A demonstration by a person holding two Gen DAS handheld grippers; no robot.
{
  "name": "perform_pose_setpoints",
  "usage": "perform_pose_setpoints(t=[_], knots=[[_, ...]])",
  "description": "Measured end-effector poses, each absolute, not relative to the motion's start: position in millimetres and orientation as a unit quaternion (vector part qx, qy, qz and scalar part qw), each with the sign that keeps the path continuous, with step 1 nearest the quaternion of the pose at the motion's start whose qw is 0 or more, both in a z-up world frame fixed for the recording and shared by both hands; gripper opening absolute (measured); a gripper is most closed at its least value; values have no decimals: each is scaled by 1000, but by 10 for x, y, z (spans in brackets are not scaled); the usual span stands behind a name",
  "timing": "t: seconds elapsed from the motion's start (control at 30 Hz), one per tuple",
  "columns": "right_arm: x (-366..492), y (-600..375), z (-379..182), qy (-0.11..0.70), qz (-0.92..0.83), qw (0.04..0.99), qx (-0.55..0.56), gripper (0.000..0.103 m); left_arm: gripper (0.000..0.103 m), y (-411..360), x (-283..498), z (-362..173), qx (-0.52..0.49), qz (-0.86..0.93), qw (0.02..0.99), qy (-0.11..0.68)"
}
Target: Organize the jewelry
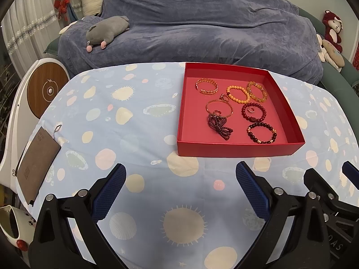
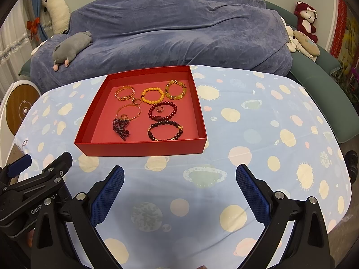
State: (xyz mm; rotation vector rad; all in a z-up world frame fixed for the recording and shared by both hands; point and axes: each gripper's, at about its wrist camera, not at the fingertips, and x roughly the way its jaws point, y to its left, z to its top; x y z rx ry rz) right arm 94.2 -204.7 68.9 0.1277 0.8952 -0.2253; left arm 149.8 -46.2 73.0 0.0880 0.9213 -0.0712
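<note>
A shallow red box (image 1: 235, 151) (image 2: 143, 150) stands on the planet-print tablecloth. Inside lie several bracelets: a gold chain one (image 1: 206, 86) (image 2: 125, 93), an orange bead one (image 1: 238, 94) (image 2: 152, 95), a yellow-green one (image 1: 257, 91) (image 2: 176, 89), a dark red one (image 1: 254, 111) (image 2: 163, 111), a dark bead one (image 1: 261, 132) (image 2: 165, 131), a thin gold bangle (image 1: 219, 108) (image 2: 128, 111), and a crumpled maroon bead strand (image 1: 219, 126) (image 2: 121, 128). My left gripper (image 1: 180, 174) is open and empty before the box. My right gripper (image 2: 179, 176) is open and empty, too.
A brown card (image 1: 38, 159) lies at the table's left edge. A round wood-topped device (image 1: 47, 89) stands left. A blue-covered sofa (image 1: 202, 27) with a grey plush toy (image 1: 105, 30) is behind the table. The right gripper's body (image 1: 332, 201) shows beside my left one.
</note>
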Motion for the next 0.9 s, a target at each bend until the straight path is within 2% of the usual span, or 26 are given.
perform_pose_setpoints(t=[0.9], knots=[[948, -2058, 662, 432, -109, 893, 60, 96, 93, -487, 1526, 737, 50, -34, 896, 440]])
